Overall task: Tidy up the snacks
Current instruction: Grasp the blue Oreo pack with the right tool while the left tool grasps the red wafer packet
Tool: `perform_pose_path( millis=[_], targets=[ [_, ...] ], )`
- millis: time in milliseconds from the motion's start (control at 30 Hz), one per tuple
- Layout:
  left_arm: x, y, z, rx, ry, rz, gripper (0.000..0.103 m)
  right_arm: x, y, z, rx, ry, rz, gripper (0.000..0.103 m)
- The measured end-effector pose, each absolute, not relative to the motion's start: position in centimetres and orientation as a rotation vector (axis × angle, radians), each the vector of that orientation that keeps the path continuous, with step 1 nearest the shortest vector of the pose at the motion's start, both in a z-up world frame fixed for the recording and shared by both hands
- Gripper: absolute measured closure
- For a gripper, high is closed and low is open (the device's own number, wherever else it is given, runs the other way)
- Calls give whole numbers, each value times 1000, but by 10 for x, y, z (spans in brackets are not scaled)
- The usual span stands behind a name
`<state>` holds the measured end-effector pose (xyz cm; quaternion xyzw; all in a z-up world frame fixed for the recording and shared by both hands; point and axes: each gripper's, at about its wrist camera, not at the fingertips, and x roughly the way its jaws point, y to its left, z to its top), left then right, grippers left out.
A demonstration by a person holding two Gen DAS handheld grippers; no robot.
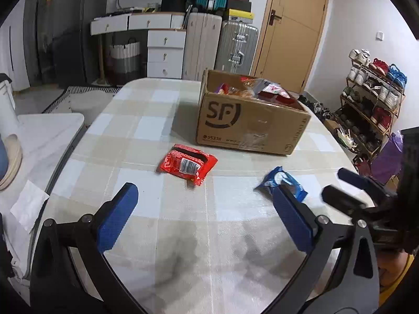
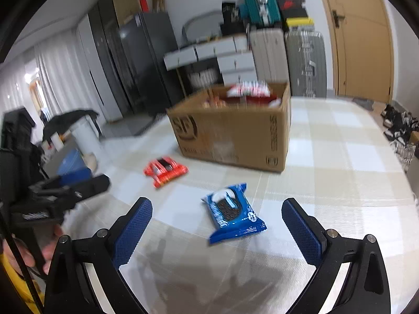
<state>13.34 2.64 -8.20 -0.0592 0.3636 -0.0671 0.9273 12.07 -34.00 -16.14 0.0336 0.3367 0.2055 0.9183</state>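
Observation:
A red snack packet lies flat on the checked tablecloth, ahead of my open left gripper. A blue cookie packet lies to its right, partly behind the left gripper's right finger. In the right wrist view the blue cookie packet lies just ahead of my open right gripper, roughly between the fingertips. The red snack packet is farther left. An open cardboard box marked SF holds several snacks; the same cardboard box stands behind both packets. The right gripper shows at right.
The table has a rounded edge. A white side surface with a napkin sits at left. Suitcases, drawers and a door stand behind; a shoe rack is at right. A hand holds the left gripper.

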Motion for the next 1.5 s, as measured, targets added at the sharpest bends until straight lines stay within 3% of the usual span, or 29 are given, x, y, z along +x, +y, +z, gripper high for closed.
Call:
perform_pose_path(
  millis=[367,400,433,567,633,1167,1500],
  targets=[
    [189,31,-115,-133,849,-126,0,184,-316,-208,-79,844,406,3],
    [196,33,-119,-141,860,-124,0,188,-314,-211,-87,858,409,9],
    [199,33,-122,-139,867,-118,0,191,-313,-215,-96,873,408,23],
    [213,37,-136,-138,902,-101,0,194,-305,-223,-149,890,411,36],
    [216,40,-141,-146,915,-95,0,194,-303,-223,-157,884,411,58],
    [244,40,-149,-19,929,-79,0,178,-341,-207,186,785,567,59],
    [277,37,-163,10,974,-134,1,170,-345,-209,245,765,619,59]
  ],
)
